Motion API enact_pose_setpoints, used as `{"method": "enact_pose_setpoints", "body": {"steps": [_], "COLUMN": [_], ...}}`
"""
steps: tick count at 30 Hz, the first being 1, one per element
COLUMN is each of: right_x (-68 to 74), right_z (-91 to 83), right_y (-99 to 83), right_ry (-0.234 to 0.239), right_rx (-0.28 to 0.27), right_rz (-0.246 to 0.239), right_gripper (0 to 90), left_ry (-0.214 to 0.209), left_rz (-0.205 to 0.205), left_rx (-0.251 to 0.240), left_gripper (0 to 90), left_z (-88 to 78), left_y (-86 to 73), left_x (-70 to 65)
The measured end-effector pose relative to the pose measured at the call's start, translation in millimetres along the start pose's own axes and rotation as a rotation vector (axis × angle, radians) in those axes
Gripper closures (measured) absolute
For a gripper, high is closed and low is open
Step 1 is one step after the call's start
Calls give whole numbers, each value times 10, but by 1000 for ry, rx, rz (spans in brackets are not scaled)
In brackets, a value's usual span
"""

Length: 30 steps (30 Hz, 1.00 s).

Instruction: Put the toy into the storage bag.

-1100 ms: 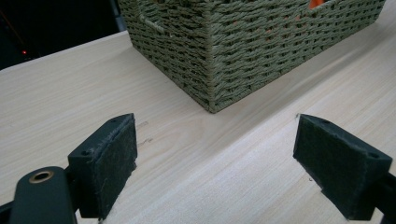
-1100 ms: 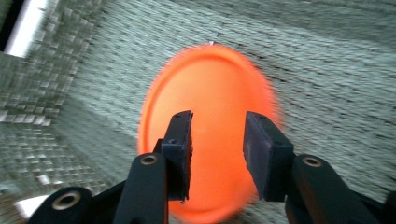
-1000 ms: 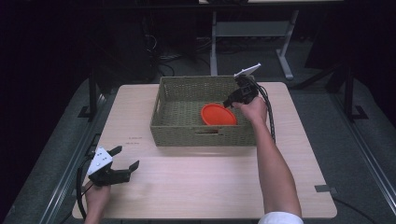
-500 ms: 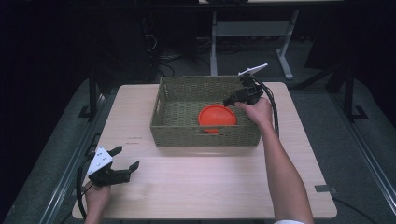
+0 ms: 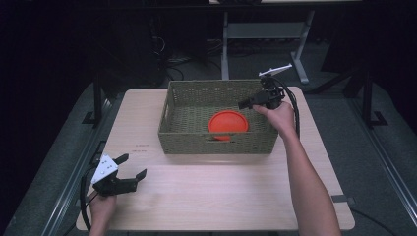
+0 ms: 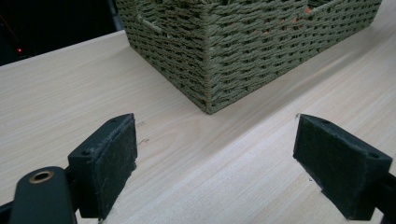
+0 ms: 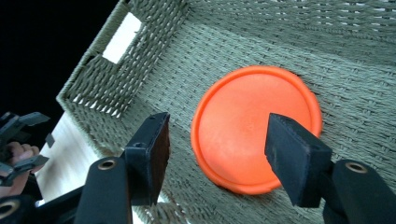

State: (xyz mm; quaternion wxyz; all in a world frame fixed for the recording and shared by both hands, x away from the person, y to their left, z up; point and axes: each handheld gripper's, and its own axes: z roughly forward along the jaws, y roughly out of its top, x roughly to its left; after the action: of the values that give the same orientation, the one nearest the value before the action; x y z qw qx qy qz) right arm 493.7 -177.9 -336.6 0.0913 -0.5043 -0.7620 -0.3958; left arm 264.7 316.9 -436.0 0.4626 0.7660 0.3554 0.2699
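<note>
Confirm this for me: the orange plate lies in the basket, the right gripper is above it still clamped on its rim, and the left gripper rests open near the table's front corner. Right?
One thing is wrong. The right gripper is not clamped on the plate: the right gripper view shows its jaws, which have just been opening, apart with nothing between them. The plate does lie in the basket, and the left gripper is open.

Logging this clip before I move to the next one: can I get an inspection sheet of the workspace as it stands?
Surface: light wood table, bare around the basket.
Job's things: orange plate lies flat in the woven basket.
Clutter: nothing seen.
Grippers: right claw above the basket, jaws have just been opening, nothing between them; left claw open, low over the table's near left corner.
Cables: black cable trails from the right claw.
Surroundings: dark room, grey stand behind the table.
</note>
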Motion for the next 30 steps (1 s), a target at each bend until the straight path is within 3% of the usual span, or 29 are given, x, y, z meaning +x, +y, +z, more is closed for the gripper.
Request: {"method": "enact_pose_setpoints", "body": {"steps": [10,30], "right_x": [-13,112], "right_z": [-76,-256], "right_y": [-15,-59], "right_ry": [16,45], "right_rx": [-15,-36], "right_rz": [4,-42], "right_gripper": [358,283], "left_ry": [4,-7], "left_rz": [1,7], "left_rx": [1,8], "left_gripper": [130,130], "left_z": [-2,17], "left_y": [3,18], "left_x": [1,-26]}}
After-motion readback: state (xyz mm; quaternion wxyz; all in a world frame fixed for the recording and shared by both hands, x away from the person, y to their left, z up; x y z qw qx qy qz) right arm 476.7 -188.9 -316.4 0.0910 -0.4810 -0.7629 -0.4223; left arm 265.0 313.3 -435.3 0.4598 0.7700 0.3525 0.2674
